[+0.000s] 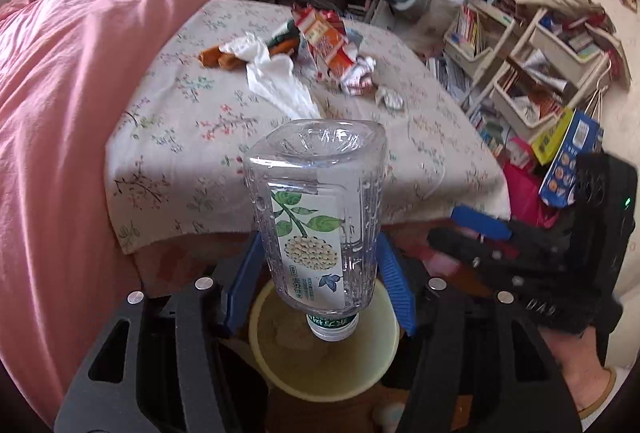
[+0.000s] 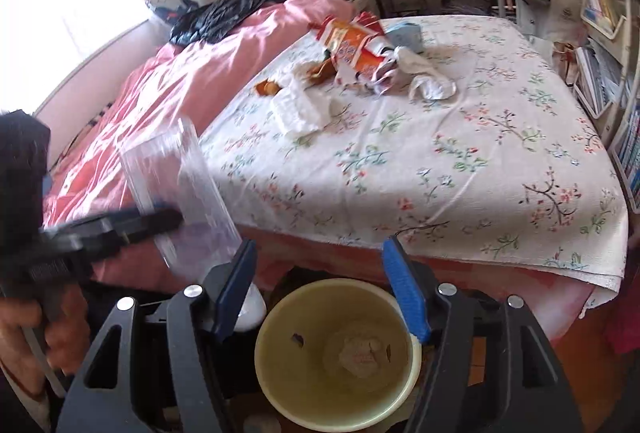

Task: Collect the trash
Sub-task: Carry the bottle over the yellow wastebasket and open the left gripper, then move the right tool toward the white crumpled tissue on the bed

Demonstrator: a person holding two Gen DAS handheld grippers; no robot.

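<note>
Right wrist: yellow bin (image 2: pixel 338 353) holds crumpled paper, maybe; right tool (image 2: pixel 324 289) apart; left tool (image 1: pixel 320 273) clamps bottle (image 1: pixel 316 209).

1. A plastic bottle (image 1: pixel 316 229) is held neck-down between the fingers of the left gripper (image 1: pixel 318 273).
2. A bin (image 1: pixel 324 353) is placed directly below that gripper, under the bottle's cap.
3. A bed (image 1: pixel 192 153) is spread ahead of it.
4. A pile of wrappers and tissues (image 1: pixel 304 49) is scattered on the bed, farther ahead.
5. The right gripper (image 2: pixel 322 289) is positioned above the same bin, with nothing between its fingers.
</note>
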